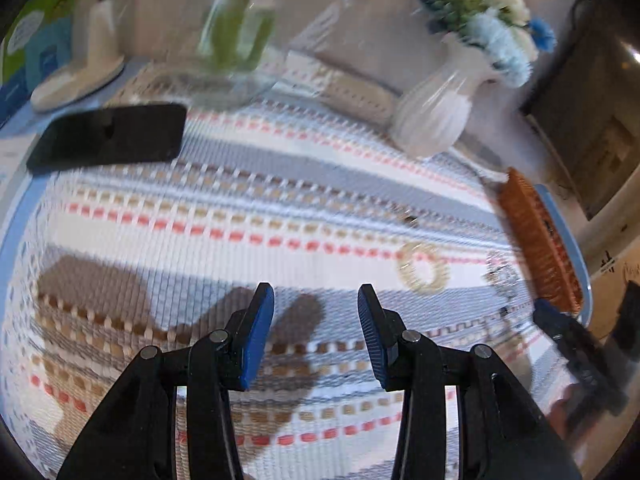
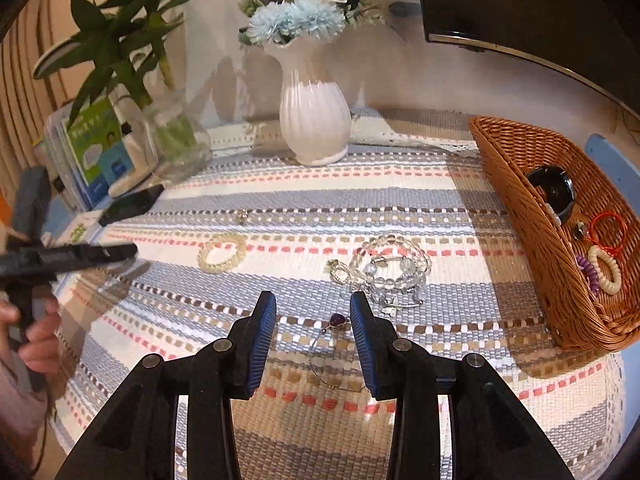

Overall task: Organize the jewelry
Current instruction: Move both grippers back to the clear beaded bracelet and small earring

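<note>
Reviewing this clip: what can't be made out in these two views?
- Wicker basket, left wrist view: seen side-on and blurred, so its contents are hidden.
- Clear bead bracelets, left wrist view: motion blur smears them.
- Small ring, right wrist view: too small for detail.
- Pendant necklace, right wrist view: the right hand-held gripper partly covers its chain.

Basket (image 2: 532, 216) right of bracelets (image 2: 394, 270), vase (image 2: 314, 120) behind them.
</note>
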`<state>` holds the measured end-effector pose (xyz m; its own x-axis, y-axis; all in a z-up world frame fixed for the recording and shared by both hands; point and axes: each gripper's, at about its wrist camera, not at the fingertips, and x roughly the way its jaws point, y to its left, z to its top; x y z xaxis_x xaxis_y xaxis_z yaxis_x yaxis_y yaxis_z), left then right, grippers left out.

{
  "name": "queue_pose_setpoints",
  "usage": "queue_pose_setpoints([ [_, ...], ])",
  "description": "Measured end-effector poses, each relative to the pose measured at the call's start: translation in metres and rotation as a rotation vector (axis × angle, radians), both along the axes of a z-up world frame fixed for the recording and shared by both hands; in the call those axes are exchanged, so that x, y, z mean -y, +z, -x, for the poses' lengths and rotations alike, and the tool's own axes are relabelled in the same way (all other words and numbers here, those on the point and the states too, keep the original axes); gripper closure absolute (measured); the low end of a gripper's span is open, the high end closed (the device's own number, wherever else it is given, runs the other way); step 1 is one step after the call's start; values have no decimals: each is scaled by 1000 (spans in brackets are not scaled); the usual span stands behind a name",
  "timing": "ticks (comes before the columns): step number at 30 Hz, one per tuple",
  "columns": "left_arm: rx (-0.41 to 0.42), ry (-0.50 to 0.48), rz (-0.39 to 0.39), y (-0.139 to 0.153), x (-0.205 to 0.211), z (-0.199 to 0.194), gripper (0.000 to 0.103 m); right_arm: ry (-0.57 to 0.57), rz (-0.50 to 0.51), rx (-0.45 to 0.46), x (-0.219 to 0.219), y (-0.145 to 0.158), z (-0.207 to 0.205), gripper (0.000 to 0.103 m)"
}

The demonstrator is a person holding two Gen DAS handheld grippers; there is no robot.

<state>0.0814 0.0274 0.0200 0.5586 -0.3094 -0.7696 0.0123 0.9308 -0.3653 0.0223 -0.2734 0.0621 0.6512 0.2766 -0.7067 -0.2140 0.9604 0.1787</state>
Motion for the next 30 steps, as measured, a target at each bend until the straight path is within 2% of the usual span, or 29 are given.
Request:
queue_pose_setpoints([
  [1, -6, 7, 8, -5, 0, 0, 59, -3, -10, 1, 2, 0, 1, 64],
  [2, 30, 17, 1, -4, 0, 4, 59, -10, -22, -3, 5, -1, 0, 64],
  [6, 45, -3, -78, -4, 13, 8, 59, -39, -107, -36, 23, -3, -5, 64],
  [10, 50, -8, -116, -4, 20, 9, 59, -95, -180, -41, 41, -4, -5, 64],
  [15, 14, -4, -131, -3, 18, 6, 59, -141, -239, -54, 55, -7, -7, 64],
  [19, -35, -59, -95, 13, 30, -11, 59, -158, -317, -89, 67, -8, -8, 64],
  [21, -28, -115, -71, 20, 40, -22, 59, -157, -312, -97, 69, -6, -8, 65],
  [24, -34, -178, -110, 15, 58, -42, 59, -126, -251, -99, 58, 1, -12, 68],
  [28, -61, -227, -115, 1, 72, -57, 59, -42, -139, -140, 24, 0, -24, 73],
  [30, -44, -243, -118, -1, 78, -57, 59, -6, -109, -176, 5, -7, -33, 75],
])
